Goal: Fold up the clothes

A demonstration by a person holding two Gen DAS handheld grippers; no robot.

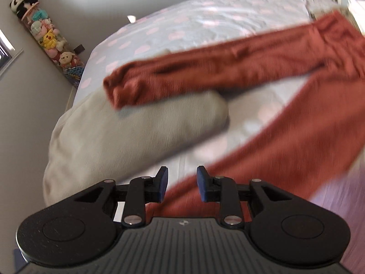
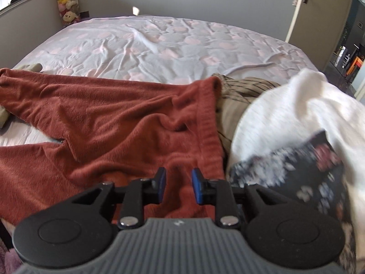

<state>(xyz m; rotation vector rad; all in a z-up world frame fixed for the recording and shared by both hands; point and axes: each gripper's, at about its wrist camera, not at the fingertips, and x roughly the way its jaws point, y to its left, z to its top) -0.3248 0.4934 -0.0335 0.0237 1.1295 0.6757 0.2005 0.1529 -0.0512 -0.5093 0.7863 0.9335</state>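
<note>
Rust-red fleece trousers (image 2: 109, 123) lie spread on the bed, waistband to the right, legs running left. In the left wrist view the far leg (image 1: 205, 75) rests partly on a folded beige garment (image 1: 127, 137), and the near leg (image 1: 262, 155) runs toward the camera. My left gripper (image 1: 182, 183) hovers open above the end of the near leg, nothing between its fingers. My right gripper (image 2: 178, 186) is open just above the waistband (image 2: 208, 123), holding nothing.
The bed (image 2: 171, 43) has a pale sheet with pink dots. A pile at the right holds a white garment (image 2: 285, 114), a striped beige one (image 2: 241, 91) and a dark floral one (image 2: 296, 166). Plush toys (image 1: 50, 38) hang in the corner. A door (image 2: 319, 22) stands open.
</note>
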